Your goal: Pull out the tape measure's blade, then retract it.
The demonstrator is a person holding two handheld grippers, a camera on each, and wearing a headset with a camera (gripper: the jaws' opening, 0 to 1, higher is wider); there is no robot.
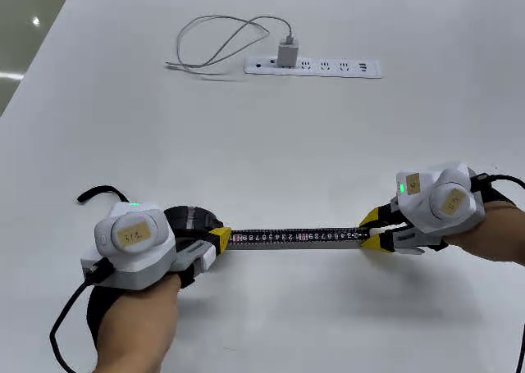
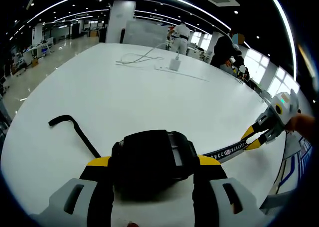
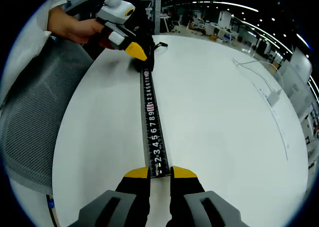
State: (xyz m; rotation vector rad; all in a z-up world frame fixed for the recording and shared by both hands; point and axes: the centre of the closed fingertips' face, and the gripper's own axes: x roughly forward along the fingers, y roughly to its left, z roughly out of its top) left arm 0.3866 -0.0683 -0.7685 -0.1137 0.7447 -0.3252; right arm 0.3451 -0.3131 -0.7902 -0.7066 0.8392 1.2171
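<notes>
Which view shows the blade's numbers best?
The right gripper view: the blade runs straight up from the right gripper, which is shut on its tip, with digits large and readable. The head view shows its whole pulled-out length, digits small. The left gripper view shows a short stretch past the case.

A big white table (image 1: 271,143) holds a white power strip (image 1: 344,66) at the far side. A white charger (image 1: 287,53) is plugged in, its cable (image 1: 213,41) looped beside it. A black tape measure (image 1: 193,219) rests near the front, its blade (image 1: 295,237) out.
</notes>
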